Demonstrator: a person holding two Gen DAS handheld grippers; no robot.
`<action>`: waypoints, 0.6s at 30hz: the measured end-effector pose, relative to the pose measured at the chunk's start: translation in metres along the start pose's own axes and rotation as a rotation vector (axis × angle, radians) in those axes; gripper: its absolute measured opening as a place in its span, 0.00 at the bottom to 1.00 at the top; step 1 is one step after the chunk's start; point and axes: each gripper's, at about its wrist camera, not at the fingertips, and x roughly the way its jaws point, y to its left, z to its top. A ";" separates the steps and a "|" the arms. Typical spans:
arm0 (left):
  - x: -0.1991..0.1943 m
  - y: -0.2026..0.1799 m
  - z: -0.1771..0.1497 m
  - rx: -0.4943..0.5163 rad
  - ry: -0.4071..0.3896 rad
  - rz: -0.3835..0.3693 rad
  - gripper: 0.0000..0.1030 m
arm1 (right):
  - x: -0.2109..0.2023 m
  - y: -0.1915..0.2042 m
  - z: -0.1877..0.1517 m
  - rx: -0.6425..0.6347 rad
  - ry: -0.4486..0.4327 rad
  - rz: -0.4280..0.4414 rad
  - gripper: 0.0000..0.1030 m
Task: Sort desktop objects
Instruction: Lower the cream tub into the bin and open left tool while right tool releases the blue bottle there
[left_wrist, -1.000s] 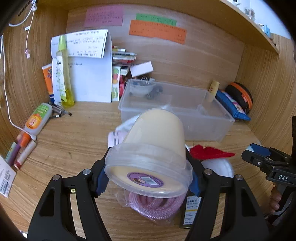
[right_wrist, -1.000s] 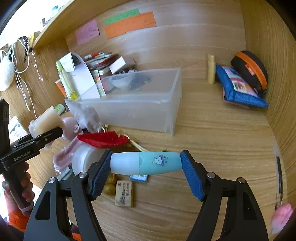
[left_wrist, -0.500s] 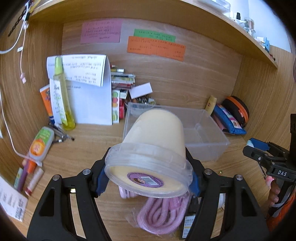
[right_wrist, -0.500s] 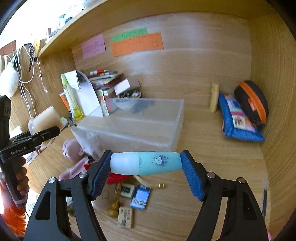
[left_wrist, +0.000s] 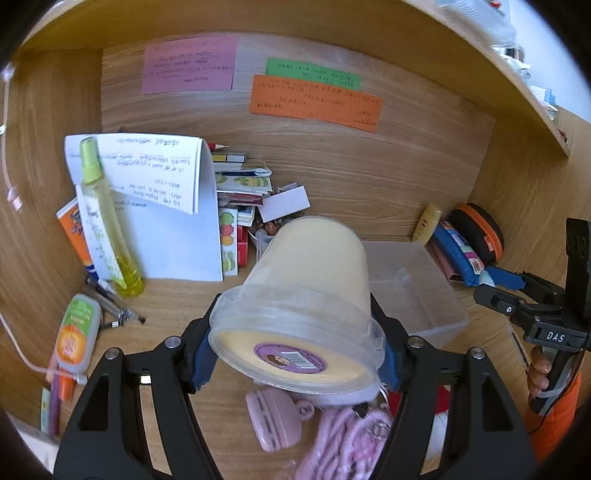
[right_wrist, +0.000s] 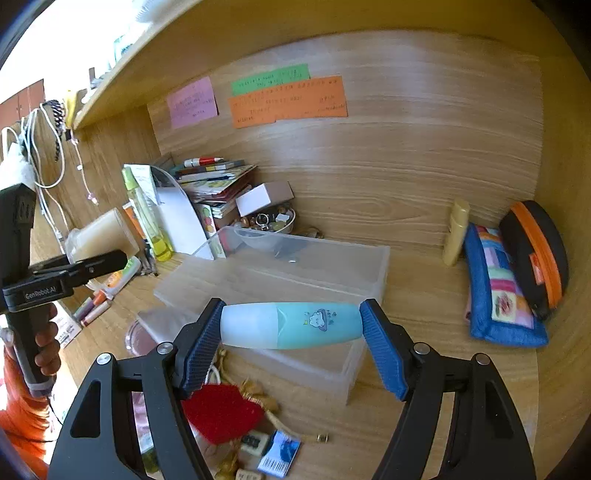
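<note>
We've got the left tool (left_wrist: 295, 354) clamped on the tub (left_wrist: 306, 291) and the right tool (right_wrist: 291, 341) gripping the blue bottle (right_wrist: 291, 325) end to end, both w/ the clear bin (right_wrist: 280, 273) just ahead & below. Keep grips firm, carry over the rim, lower inside before letting go.

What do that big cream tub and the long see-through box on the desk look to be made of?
Cream tub: probably thin translucent plastic with a glossy rim, its pale contents showing through. See-through box: frosted, semi-clear plastic, likely rigid; the desk grain shows faintly through its walls.
</note>
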 end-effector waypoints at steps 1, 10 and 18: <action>0.004 0.000 0.003 0.003 0.008 -0.003 0.67 | 0.004 0.000 0.002 -0.004 0.005 0.001 0.69; 0.064 0.005 0.019 0.012 0.125 -0.048 0.67 | 0.053 -0.005 0.023 -0.052 0.096 0.009 0.69; 0.115 0.006 0.024 0.033 0.263 -0.096 0.67 | 0.106 -0.022 0.033 -0.068 0.218 0.025 0.69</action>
